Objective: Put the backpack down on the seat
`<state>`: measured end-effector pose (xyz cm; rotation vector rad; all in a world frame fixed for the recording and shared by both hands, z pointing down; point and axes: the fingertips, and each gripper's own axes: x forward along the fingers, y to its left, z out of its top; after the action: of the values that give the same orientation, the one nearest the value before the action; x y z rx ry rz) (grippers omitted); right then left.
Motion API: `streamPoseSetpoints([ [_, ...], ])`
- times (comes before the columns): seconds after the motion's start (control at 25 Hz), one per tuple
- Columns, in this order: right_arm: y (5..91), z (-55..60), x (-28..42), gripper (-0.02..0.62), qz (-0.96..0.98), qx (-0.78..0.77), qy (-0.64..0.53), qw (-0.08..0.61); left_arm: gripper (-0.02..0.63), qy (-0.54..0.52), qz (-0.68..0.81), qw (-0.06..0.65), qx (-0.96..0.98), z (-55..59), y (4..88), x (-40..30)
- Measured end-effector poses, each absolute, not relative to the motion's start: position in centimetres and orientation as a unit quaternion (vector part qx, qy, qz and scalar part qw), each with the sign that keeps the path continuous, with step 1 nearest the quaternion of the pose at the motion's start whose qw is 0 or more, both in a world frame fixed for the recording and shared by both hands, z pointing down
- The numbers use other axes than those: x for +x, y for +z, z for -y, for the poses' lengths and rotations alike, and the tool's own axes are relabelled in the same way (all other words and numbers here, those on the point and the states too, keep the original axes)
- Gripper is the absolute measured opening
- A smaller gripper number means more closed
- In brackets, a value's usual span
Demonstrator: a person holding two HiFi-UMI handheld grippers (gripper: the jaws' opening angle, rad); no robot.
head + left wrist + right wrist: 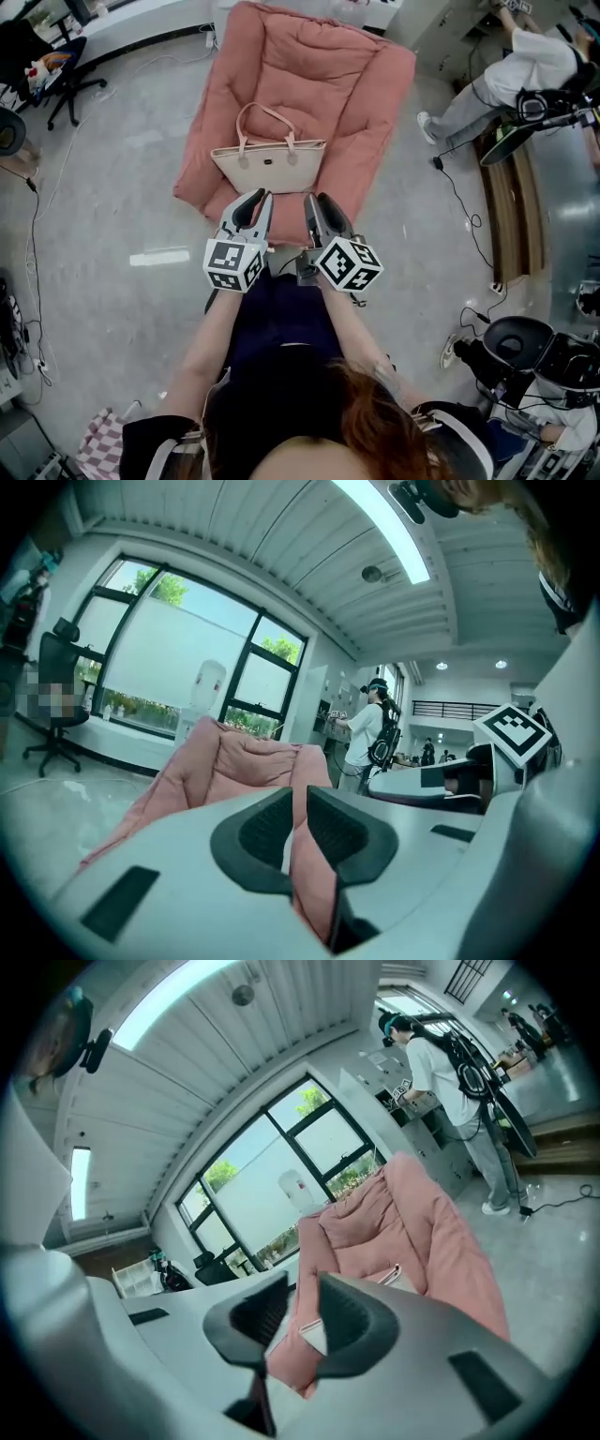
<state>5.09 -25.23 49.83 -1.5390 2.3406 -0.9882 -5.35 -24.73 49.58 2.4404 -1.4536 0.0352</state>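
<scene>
The bag, a cream handbag with pink handles (269, 164), stands upright on the front part of the pink cushioned seat (366, 84). Neither gripper touches it. My left gripper (259, 197) hovers just in front of the bag's lower left corner, its jaws close together with a narrow slit and nothing between them. My right gripper (315, 200) sits by the bag's lower right corner, jaws apart and empty. In the left gripper view the left gripper (298, 803) shows only the pink seat (234, 761) through the slit. Past the right gripper (305, 1293) a cream corner of the bag (314, 1335) shows.
A person in white (511, 80) stands at the upper right beside a wooden bench (516, 206). A black cable (469, 216) runs over the floor there. An office chair (56, 66) is at the upper left, and black equipment (516, 342) at the lower right.
</scene>
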Motion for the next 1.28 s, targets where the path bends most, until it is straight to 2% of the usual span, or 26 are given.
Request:
streamPoseSetpoints([
  [0.04, 49.2, 24.9, 5.2, 0.062, -0.789, -0.520, -0.316, 0.087, 0.060, 0.012, 0.507, 0.141, 0.850, 24.4, 49.0, -5.4],
  [0.12, 47.5, 24.3, 5.0, 0.043, -0.807, -0.518, -0.272, 0.083, 0.039, 0.014, 0.505, 0.118, 0.855, 23.9, 47.5, -5.1],
  [0.32, 43.3, 22.8, 3.8, 0.038, -0.848, -0.498, -0.165, 0.072, 0.020, 0.021, 0.492, 0.101, 0.864, 23.0, 44.8, -3.4],
  [1.28, 43.4, 19.6, 4.6, 0.034, -0.838, -0.511, -0.181, 0.061, 0.020, 0.002, 0.489, 0.104, 0.866, 19.1, 43.6, -2.6],
])
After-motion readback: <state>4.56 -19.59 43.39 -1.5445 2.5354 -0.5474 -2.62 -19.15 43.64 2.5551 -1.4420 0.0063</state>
